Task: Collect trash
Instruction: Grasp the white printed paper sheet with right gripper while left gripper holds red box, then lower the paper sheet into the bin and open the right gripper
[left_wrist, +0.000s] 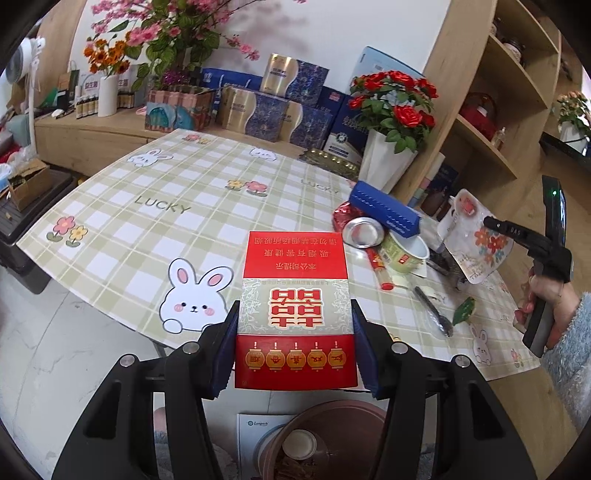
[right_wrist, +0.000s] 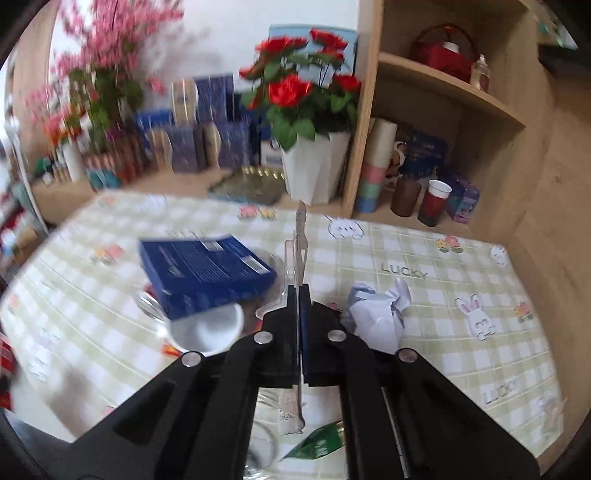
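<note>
The red cigarette pack sits clamped between the pads of the left gripper, upright in the jaws and held clear of the table. Directly below that gripper, at the bottom of its view, is a brownish bin with scraps already inside, so this piece looks ready to be dropped in.

The right gripper is closed tight on a thin clear plastic wrapper with a flower print, which stands edge-on between its jaws and sticks out ahead of the fingertips; a hand in a fluffy blue sleeve holds that tool.

Just left of and below the right gripper lies the remaining heap: a blue box resting tilted on a paper cup, with a foil lid and a red wrapper beside them. Just right of its fingertips lies a crumpled white paper, and under its body a green scrap. A black plastic spoon lies on the table nearby.

The step in hand appears to be carrying two picked pieces to the bin. Next, the left gripper would need to open over the bin, then the right to swing across and let go without the light wrapper sticking to the pads
</note>
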